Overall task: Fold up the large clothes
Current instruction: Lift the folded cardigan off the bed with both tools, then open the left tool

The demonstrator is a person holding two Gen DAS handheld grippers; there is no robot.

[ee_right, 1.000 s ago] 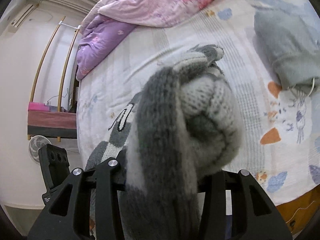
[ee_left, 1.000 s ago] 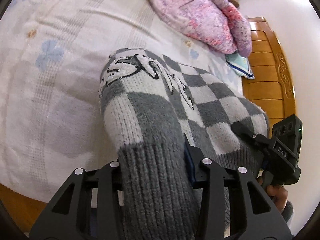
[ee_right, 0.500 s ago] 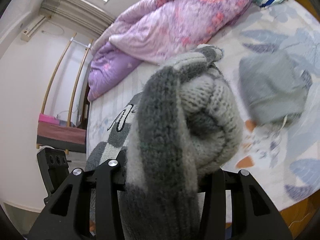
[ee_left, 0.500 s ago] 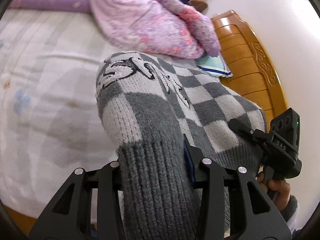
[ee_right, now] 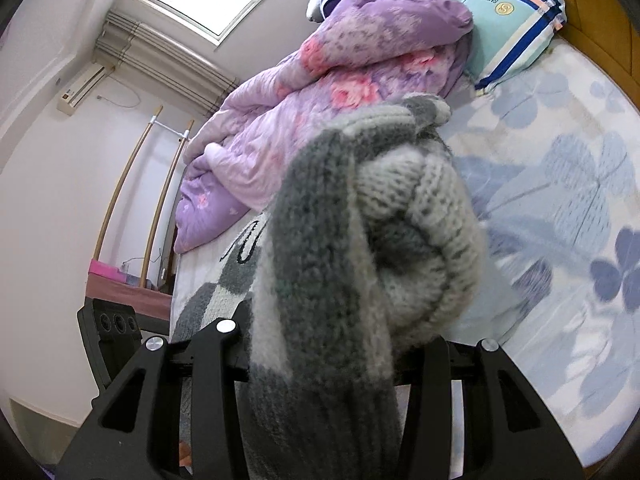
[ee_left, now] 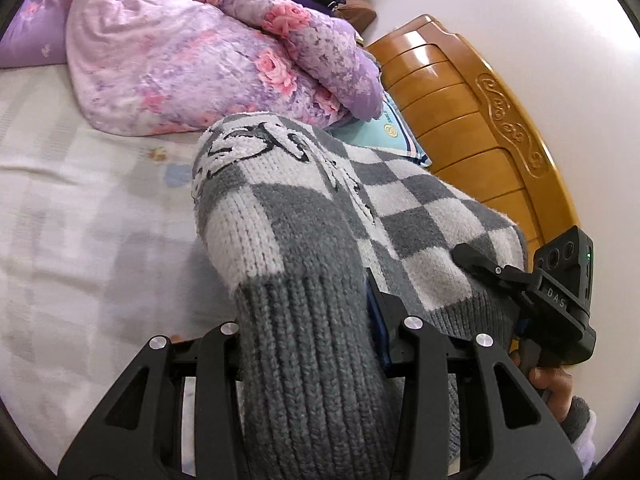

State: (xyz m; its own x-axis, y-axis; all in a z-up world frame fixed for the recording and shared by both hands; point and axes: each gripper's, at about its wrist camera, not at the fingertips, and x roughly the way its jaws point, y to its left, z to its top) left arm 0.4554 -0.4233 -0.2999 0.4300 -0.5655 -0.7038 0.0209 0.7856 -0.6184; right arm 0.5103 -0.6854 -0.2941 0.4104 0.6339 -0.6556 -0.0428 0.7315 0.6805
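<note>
A grey-and-white checkered knit sweater (ee_left: 320, 216) with black line art hangs above the bed, folded over. My left gripper (ee_left: 316, 328) is shut on its ribbed grey hem. My right gripper (ee_right: 324, 336) is shut on a bunched corner of the same sweater (ee_right: 360, 220), which fills the middle of the right wrist view. The right gripper also shows in the left wrist view (ee_left: 480, 264), pinching the sweater's right edge, with a hand below it. The left gripper's body shows at the lower left of the right wrist view (ee_right: 112, 332).
A white floral bedsheet (ee_left: 80, 220) covers the bed. A purple flowered quilt (ee_left: 200, 48) is heaped at the far side, with a teal striped pillow (ee_right: 508, 24) beside it. A wooden headboard (ee_left: 480, 128) stands on the right. A wooden rack (ee_right: 136, 184) leans by the wall.
Both grippers have lifted and swung toward the head of the bed with the sweater held. The quilt, pillow and headboard have come into view; the folded grey garment has left the right view.
</note>
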